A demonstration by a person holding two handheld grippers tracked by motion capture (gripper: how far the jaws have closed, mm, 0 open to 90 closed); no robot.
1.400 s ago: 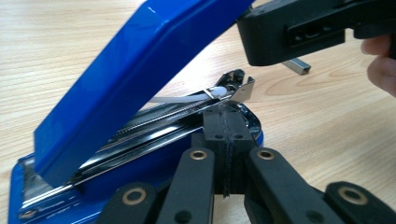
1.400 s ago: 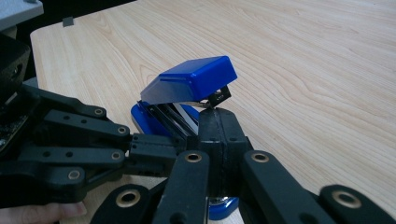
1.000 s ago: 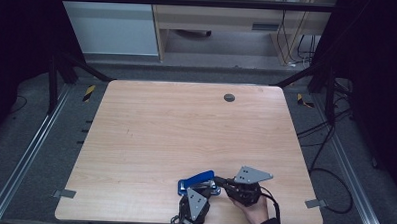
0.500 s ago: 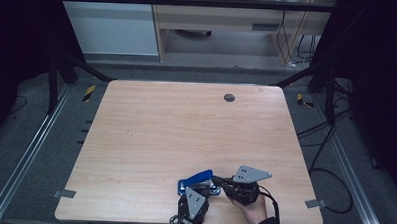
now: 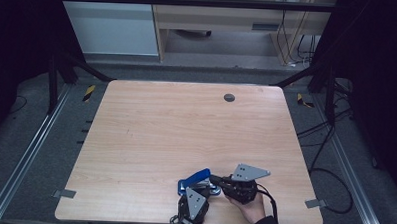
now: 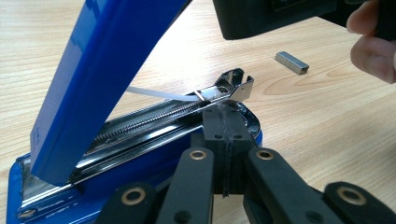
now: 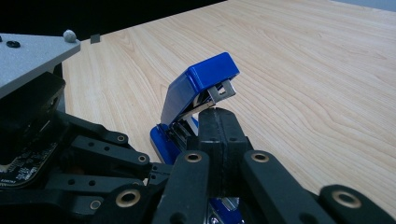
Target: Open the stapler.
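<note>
A blue stapler [image 5: 200,178] lies near the table's front edge with its lid [image 6: 107,70] swung up and the metal staple channel [image 6: 163,116] bared. My left gripper [image 6: 225,116] is shut, pads together with nothing between them, tips against the front of the channel. From the right, my right gripper [image 7: 219,116] is also shut and empty, its tips just below the raised lid [image 7: 198,86]. In the high view the left gripper [image 5: 199,189] sits just in front of the stapler and the right gripper [image 5: 214,180] beside it. A short strip of staples [image 6: 292,62] lies on the wood.
The wooden table [image 5: 186,126] has a dark round grommet [image 5: 229,97] near its far edge. Metal frame rails [image 5: 30,151] run along both sides. Cables [image 5: 330,146] trail on the floor at the right. A person's hand [image 5: 250,206] holds the right gripper.
</note>
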